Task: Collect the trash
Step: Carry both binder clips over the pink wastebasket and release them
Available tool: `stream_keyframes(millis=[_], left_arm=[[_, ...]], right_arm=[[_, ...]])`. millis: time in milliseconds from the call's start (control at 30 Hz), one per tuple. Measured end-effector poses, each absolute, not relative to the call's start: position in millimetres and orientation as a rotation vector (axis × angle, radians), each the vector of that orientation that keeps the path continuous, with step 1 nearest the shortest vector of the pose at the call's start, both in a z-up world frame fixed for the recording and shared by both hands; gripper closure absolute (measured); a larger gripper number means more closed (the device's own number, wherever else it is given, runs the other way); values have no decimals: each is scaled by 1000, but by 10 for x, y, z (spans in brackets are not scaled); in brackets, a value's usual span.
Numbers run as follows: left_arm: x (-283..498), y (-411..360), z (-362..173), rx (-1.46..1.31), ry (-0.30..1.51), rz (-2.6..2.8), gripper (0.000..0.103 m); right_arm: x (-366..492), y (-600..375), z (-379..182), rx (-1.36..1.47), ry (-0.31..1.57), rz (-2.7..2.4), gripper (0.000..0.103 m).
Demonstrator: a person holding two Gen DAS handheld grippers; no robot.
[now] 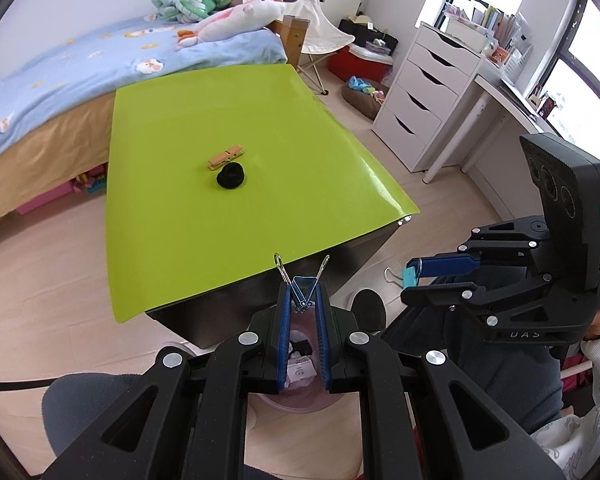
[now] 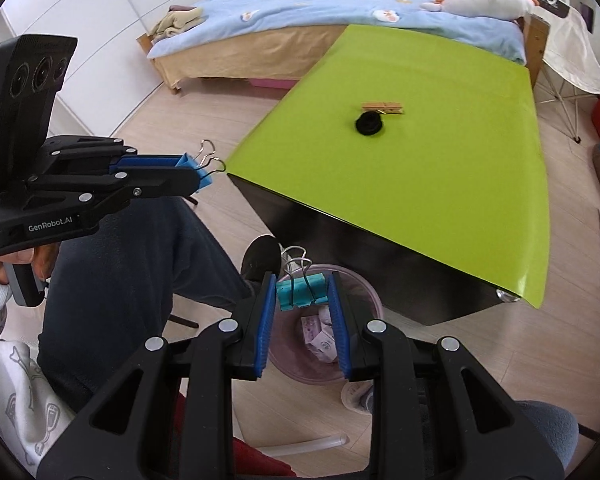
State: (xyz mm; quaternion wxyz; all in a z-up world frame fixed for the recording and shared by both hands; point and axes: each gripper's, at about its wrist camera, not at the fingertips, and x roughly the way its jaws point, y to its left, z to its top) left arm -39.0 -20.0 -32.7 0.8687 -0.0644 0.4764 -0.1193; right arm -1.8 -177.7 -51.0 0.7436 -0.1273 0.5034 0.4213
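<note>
Holding clips over bin (image 2: 363, 288) w/ paper scraps (image 2: 319, 334)

green tabletop (image 1: 236, 128) mostly bare: only a wooden clothespin (image 1: 226, 157) and a black round object (image 1: 230, 176), touching, near its middle. open floor (image 1: 40, 272) on the bed (image 1: 60, 80) side. pink bin (image 2: 296, 364) mouth unblocked below both grippers, tucked against the table's dark side. person's leg (image 2: 132, 264) and shoe (image 2: 262, 258) crowd one side of the bin; white drawers (image 1: 423, 92) beyond the table.
</note>
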Motion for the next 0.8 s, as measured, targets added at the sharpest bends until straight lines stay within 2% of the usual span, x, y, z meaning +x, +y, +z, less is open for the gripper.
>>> stream_keyframes(millis=[33,133,200,267,367,800], left_arm=[[-396,-200,-325,-134,996,-250,91],[-405,-207,-332,-127,998,-252,91],[-410,-212,-341,-126,1002,-253,91],[-416,-227,-350,-121,1007,-257,91],[-426,-283,-362,-106,1016,-271,91],[-425,-568,-408,-60,1045,-364,90]], right_arm=[[-18,-1766,-513,-281,1105,928,74],[-19,-1763,-514,-281,1096,929,40],[-8,-1790,-503,-268,1090,922,30],[7,-1824,-480,-251,1084,912,13],[57,-1926,-409,-191,1086,882,9],[149,-2260,-220,-128,1026,778,7]])
